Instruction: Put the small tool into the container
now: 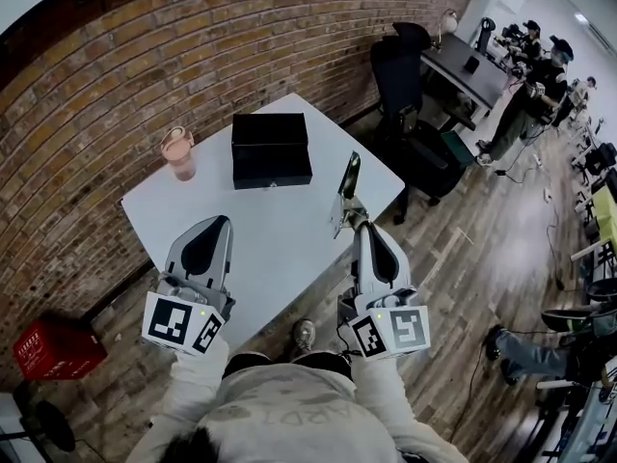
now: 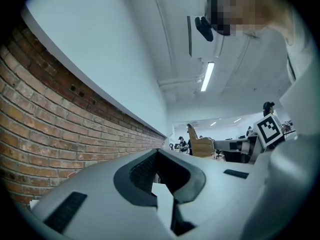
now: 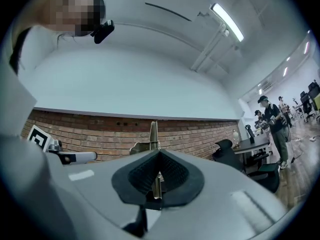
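A black rectangular box (image 1: 271, 149) stands at the far middle of the white table (image 1: 280, 249). My right gripper (image 1: 359, 225) is shut on a small flat metal tool (image 1: 345, 193), which sticks up past the jaws above the table's right side, to the right of the box. In the right gripper view the tool (image 3: 154, 134) shows as a thin blade clamped between the dark pads of the right gripper (image 3: 159, 153). My left gripper (image 1: 220, 222) hovers over the table's near left part, its jaws together with nothing between them. The left gripper (image 2: 157, 151) points up towards the ceiling in its own view.
A pink lidded cup (image 1: 178, 152) stands left of the box. The brick wall (image 1: 116, 85) runs behind the table. A black office chair (image 1: 405, 85) sits at the far right corner, a red crate (image 1: 56, 347) lies on the floor at left, and people work at desks far right.
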